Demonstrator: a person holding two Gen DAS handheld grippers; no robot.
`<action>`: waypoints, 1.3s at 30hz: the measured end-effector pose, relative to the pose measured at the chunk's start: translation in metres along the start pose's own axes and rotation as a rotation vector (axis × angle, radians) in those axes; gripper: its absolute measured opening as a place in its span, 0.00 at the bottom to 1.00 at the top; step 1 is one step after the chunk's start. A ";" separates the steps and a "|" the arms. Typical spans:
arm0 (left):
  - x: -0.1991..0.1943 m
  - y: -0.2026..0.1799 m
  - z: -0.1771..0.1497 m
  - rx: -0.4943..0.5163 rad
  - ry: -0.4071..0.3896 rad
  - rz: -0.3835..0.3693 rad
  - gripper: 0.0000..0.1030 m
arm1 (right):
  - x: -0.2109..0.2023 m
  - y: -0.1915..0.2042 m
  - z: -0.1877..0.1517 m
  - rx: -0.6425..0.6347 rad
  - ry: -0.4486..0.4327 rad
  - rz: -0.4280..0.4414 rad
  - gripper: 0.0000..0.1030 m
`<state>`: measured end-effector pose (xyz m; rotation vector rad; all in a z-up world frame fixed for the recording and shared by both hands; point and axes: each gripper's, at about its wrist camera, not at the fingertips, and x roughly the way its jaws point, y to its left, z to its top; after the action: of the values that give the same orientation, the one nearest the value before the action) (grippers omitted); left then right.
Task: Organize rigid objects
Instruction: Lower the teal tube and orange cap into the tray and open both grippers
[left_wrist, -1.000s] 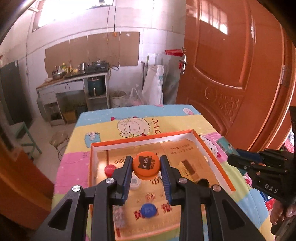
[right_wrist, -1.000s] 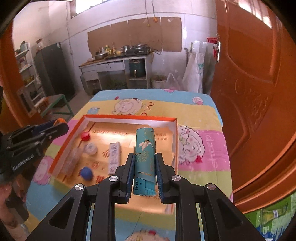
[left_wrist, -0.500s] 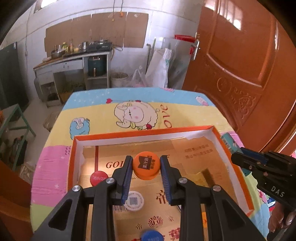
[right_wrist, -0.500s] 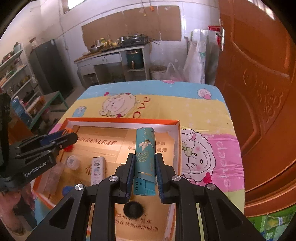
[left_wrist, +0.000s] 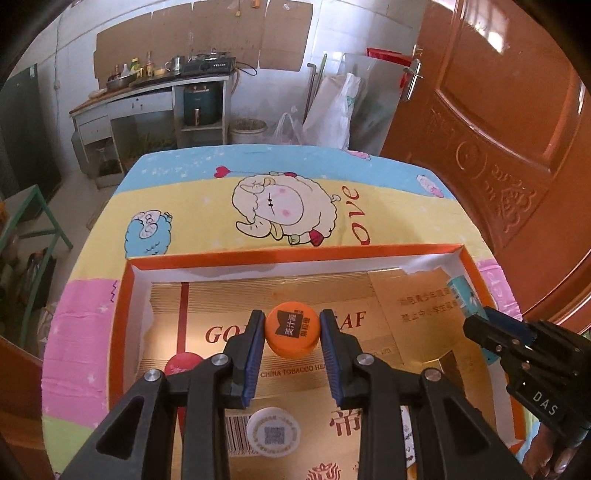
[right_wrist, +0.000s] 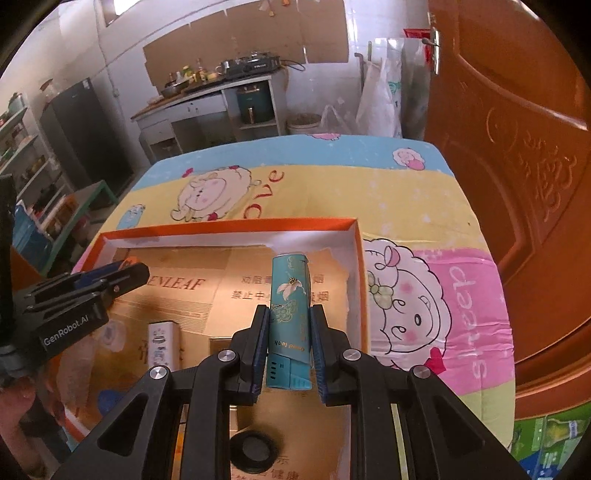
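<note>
Since the earlier frames both hands have carried their loads forward and down over the orange-rimmed box (left_wrist: 295, 254), so that its far wall now sits much nearer in both views and the red cap (left_wrist: 181, 363) has slid from beside the left finger toward 8 o'clock. The left gripper (left_wrist: 292, 338) is clamped on an orange bottle cap (left_wrist: 292, 334), pads pressing its rim from either side so the printed top faces the camera; that flat, edge-on hold looks chosen so the cap can be set down face up on the gold liner. The right gripper (right_wrist: 289, 349) is closed on a teal lighter (right_wrist: 288, 314), held along its length with the far end pointing to 12 o'clock, toward the box's back right corner, probably to lay it parallel to the side wall. In the left view the lighter's tip shows at 3 o'clock ahead of the other gripper. Already in the box are a white cap (left_wrist: 273, 432) at 6 o'clock in the left view, and in the right view a small white tin (right_wrist: 163, 341) at 9 o'clock and a black ring (right_wrist: 254, 452) at 6 o'clock. Both held items hover over the liner; whether either touches it I cannot tell.
</note>
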<state>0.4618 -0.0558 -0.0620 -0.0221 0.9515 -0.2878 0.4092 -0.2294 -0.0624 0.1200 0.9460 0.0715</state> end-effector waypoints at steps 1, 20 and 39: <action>0.002 -0.001 0.000 0.002 0.001 0.004 0.30 | 0.001 -0.001 0.000 0.002 0.001 -0.001 0.21; 0.015 -0.007 -0.004 -0.002 0.058 0.006 0.30 | 0.014 -0.002 -0.003 -0.014 0.037 -0.011 0.21; 0.013 -0.003 -0.004 -0.028 0.045 -0.019 0.35 | 0.014 0.001 -0.006 -0.024 0.027 -0.020 0.34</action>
<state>0.4645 -0.0615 -0.0743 -0.0505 1.0007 -0.2935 0.4131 -0.2260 -0.0772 0.0874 0.9727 0.0667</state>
